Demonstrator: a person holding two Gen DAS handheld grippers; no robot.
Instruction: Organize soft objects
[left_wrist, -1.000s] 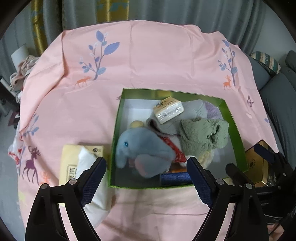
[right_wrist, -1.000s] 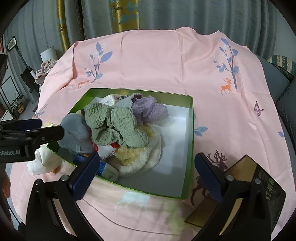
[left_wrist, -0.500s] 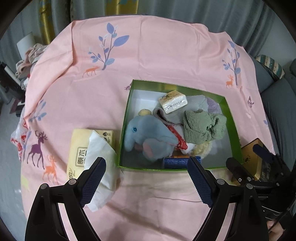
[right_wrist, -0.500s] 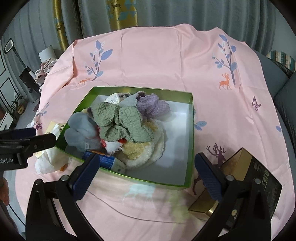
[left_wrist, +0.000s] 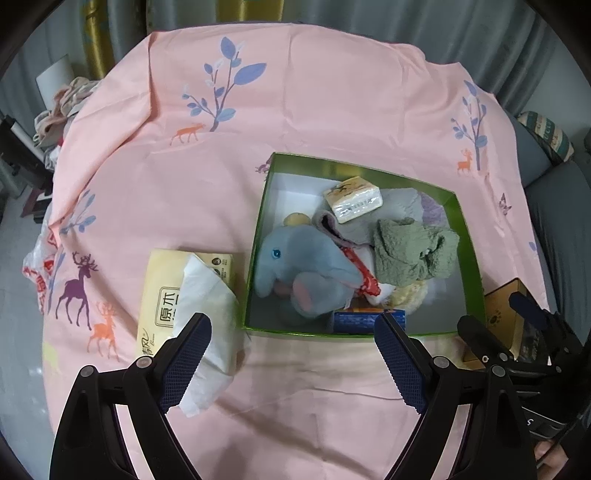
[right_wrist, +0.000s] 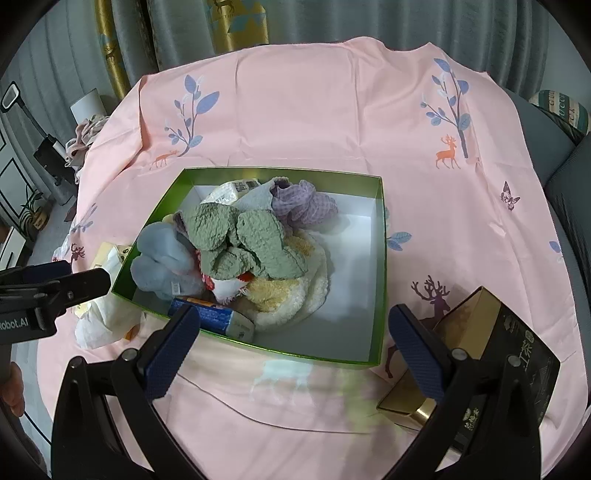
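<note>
A green box (left_wrist: 255, 236) (right_wrist: 380, 266) sits on the pink cloth and holds a grey-blue plush elephant (left_wrist: 303, 266) (right_wrist: 159, 254), a green towel (left_wrist: 413, 251) (right_wrist: 243, 240), a lilac cloth (right_wrist: 306, 206), a cream fluffy cloth (right_wrist: 291, 291), a wrapped tissue pack (left_wrist: 352, 199) and a blue packet (left_wrist: 369, 319) (right_wrist: 210, 314). My left gripper (left_wrist: 293, 358) hovers open over the box's near edge with nothing between its fingers. The right gripper (right_wrist: 291, 343) also stands open and empty before the box.
A yellow tissue pack (left_wrist: 173, 291) with a white tissue pulled out lies left of the box. A gold and black carton (right_wrist: 476, 354) (left_wrist: 506, 306) stands at the box's right corner. Curtains hang behind the table, and a grey sofa (right_wrist: 569, 158) stands on the right.
Both cameras have pulled back a little from the box, so it looks smaller and farther. The tissue pack has come fully into the left wrist view. Both grippers stay open.
</note>
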